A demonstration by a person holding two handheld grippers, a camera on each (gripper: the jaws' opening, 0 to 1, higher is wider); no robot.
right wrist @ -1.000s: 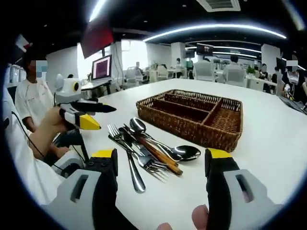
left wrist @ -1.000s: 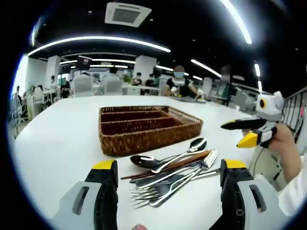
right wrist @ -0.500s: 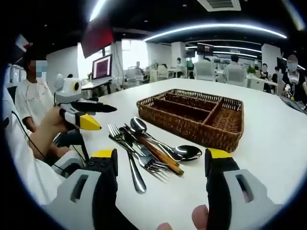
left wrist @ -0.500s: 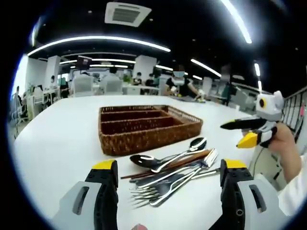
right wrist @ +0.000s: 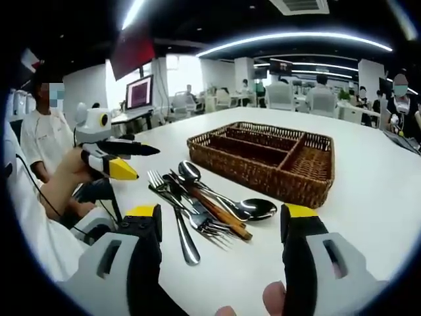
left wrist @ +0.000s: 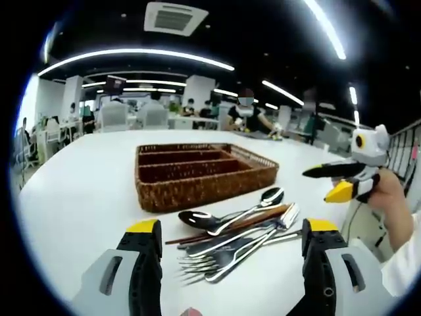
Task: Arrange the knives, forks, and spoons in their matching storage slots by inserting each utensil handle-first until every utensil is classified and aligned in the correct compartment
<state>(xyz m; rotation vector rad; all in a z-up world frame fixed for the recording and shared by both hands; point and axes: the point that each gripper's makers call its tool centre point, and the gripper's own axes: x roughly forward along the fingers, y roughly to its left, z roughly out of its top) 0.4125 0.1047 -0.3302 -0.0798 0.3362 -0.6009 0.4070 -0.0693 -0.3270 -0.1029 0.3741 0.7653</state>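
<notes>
A brown wicker tray with long slots and nothing in them stands on the white table. In front of it lies a loose pile of utensils: spoons, forks and a wooden-handled knife. My left gripper hovers open just short of the pile, its jaws on either side of it. My right gripper is open in a hand at the right, off the table edge. In the right gripper view the tray sits beyond the pile, my right gripper is open, and the left gripper is at the left.
The table's near edge runs under both grippers. A person sits at the left past the table edge, near a monitor. Other people, chairs and desks fill the far office. Bare tabletop lies beside the tray.
</notes>
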